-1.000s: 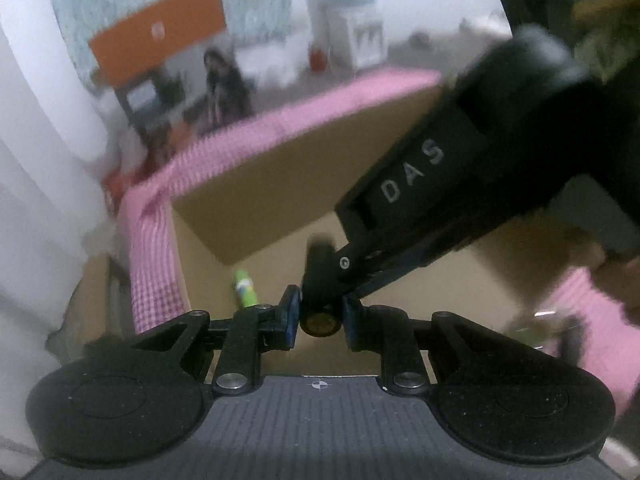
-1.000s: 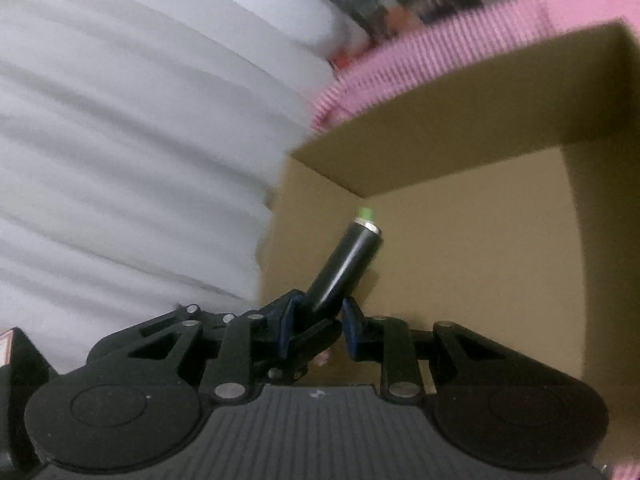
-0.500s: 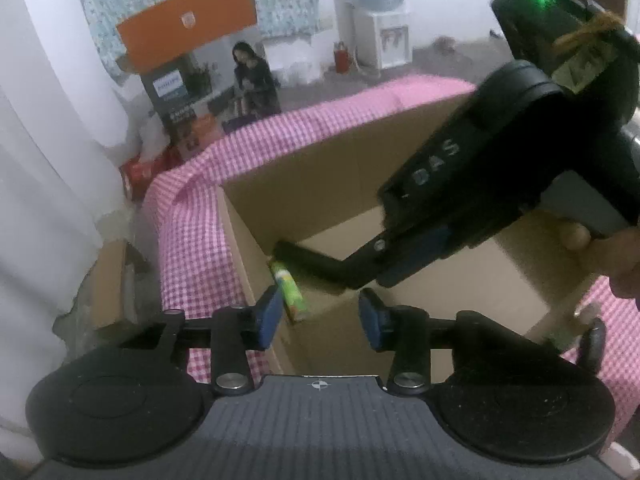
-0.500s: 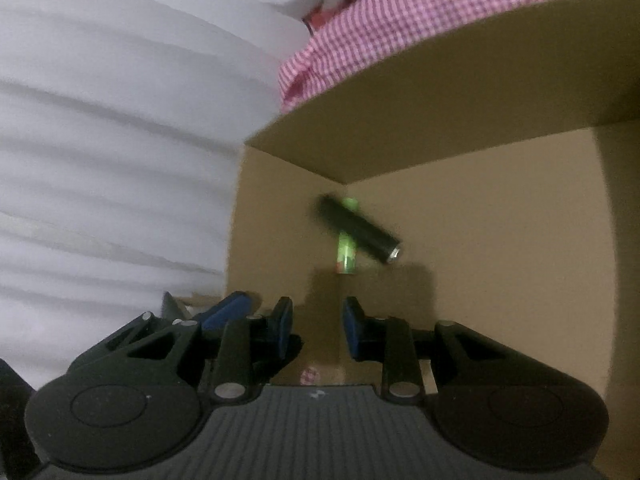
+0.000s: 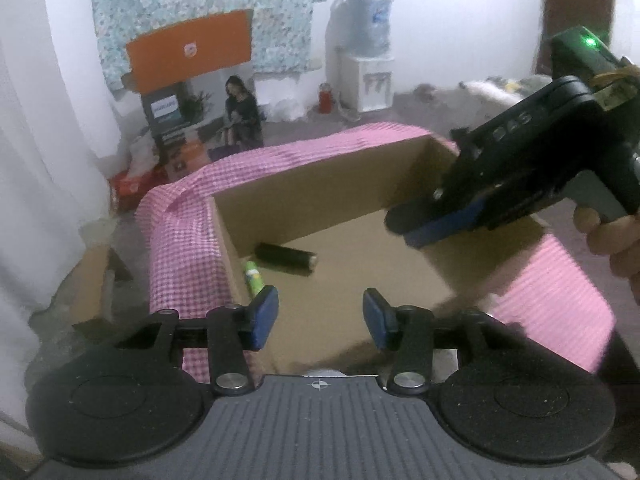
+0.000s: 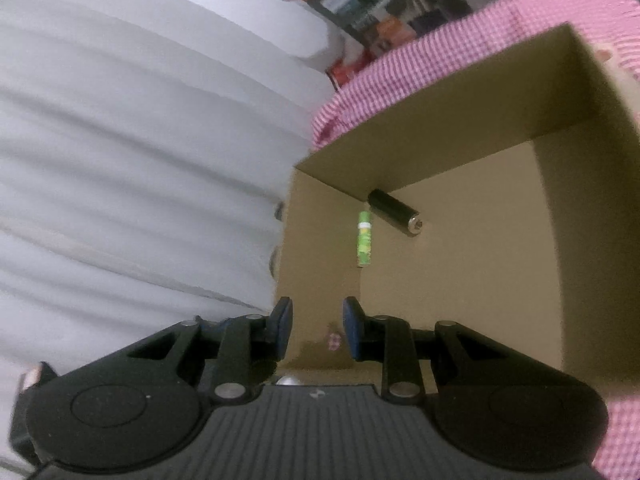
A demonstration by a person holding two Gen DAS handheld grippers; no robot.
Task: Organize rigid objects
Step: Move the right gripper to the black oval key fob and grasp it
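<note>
Hovering above the near edge of the cardboard box (image 5: 320,184), the left gripper (image 5: 318,314) has its blue pads spread with nothing between them; a second ago those pads were pinched on the end of the black cylinder that the right gripper was also carrying. The right gripper (image 6: 316,328), seen close in its own view, stands with a narrow gap between its pads and is likewise empty, where a second ago it clamped that cylinder upright. In the left wrist view it hangs over the box's right side, held by a hand (image 5: 612,240) at the frame's edge.

Further in, on the box floor, lies the small green tube (image 6: 364,240), close against the left wall. Just beyond it, in the far left corner, the black cylinder (image 6: 394,212) now rests on its side, its metal-capped end pointing toward the middle of the floor. It was mid-fall half a second ago and has since settled; the two things lie near each other, and whether they touch I cannot tell.

So this item looks delivered: both grippers are free, and have drawn back and up from the box. Judging by that, the next rigid object would be fetched from outside the box, though none shows here. The pink checked cloth (image 5: 180,240) drapes around the box's outer walls.
</note>
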